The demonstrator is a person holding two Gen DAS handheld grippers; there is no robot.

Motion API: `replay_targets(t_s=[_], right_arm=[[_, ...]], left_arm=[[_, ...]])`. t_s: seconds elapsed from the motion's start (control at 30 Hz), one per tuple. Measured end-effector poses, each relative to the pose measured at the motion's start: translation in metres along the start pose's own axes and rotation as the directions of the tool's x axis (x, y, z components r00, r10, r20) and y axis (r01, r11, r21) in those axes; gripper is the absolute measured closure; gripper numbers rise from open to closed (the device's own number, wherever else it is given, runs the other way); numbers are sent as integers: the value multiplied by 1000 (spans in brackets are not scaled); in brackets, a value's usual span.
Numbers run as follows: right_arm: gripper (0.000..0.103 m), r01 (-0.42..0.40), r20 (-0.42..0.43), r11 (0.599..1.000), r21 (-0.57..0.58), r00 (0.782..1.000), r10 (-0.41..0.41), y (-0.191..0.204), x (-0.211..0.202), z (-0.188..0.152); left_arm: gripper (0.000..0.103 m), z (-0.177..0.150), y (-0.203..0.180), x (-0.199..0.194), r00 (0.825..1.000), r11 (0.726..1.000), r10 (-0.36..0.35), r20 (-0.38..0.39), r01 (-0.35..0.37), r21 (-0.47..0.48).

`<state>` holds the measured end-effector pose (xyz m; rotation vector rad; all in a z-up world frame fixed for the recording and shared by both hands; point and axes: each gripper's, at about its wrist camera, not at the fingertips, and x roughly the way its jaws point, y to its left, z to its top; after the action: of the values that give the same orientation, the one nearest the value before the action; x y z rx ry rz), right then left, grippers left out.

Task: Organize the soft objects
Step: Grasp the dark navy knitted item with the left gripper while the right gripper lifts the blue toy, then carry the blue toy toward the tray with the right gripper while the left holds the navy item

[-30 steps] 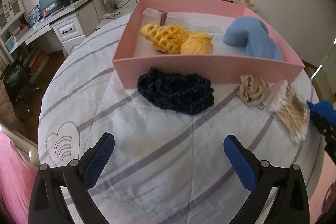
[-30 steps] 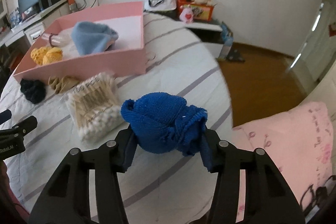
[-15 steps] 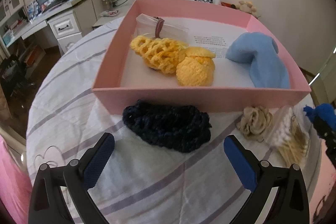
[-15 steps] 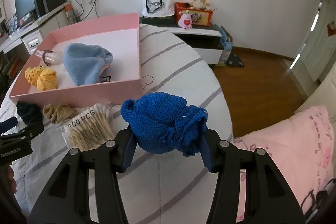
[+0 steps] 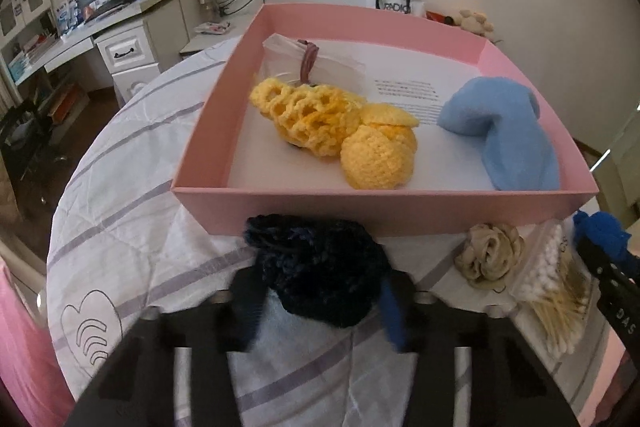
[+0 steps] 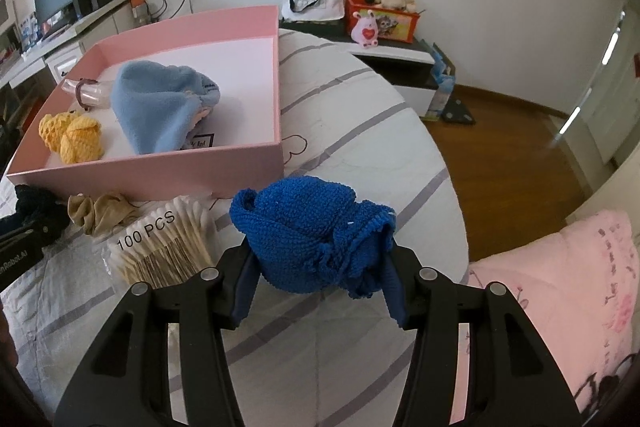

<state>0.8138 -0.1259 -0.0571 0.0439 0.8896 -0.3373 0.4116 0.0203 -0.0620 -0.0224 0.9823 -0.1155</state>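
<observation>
Round desk (image 5: 132, 211) under a white quilted cover with grey stripes. On it, toward the far edge, a pink tray (image 5: 372, 211) holding a light blue fleece piece (image 5: 508, 131), 2 yellow crochet pieces (image 5: 340, 131) side by side and touching, and a clear pouch (image 5: 320, 61) at the back-left corner. Outside the tray's near wall, left to right: a navy knit piece (image 5: 320, 275) touching that wall, a beige scrunchie (image 5: 490, 255), a pack of cotton swabs (image 6: 160, 247) marked 100 PCS. Left claw (image 5: 320, 307) closed in on the navy knit piece, both pads pressed against its sides. Right claw (image 6: 318, 283) clamped on a royal blue knit piece (image 6: 312, 235), held up above the desk, near the swab pack and the tray's right corner.
</observation>
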Motion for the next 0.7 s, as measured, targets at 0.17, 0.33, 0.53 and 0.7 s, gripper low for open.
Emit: replay_targets(t_s=[0.17,0.33,0.53,0.7], right_arm=[[54,-2,8,1000,9,1000,2,-3,-4,-3],[54,3,24,1000,13,1000,-4,-3,-13,-5],[54,10,51,1000,19,999,-11,-3,-28,-7],[54,12,75,1000,17,997,-13,2,-46,-14]], left_arm=[[83,-2,0,-5,1000,1000,-6,-3,6,5],[83,-5,-1,-13,1000,1000,-21,-3,21,11],[83,-10,2,-25,999,999,-36,9,36,1],[83,-17,8,-41,999,999,-42,32,43,-5]])
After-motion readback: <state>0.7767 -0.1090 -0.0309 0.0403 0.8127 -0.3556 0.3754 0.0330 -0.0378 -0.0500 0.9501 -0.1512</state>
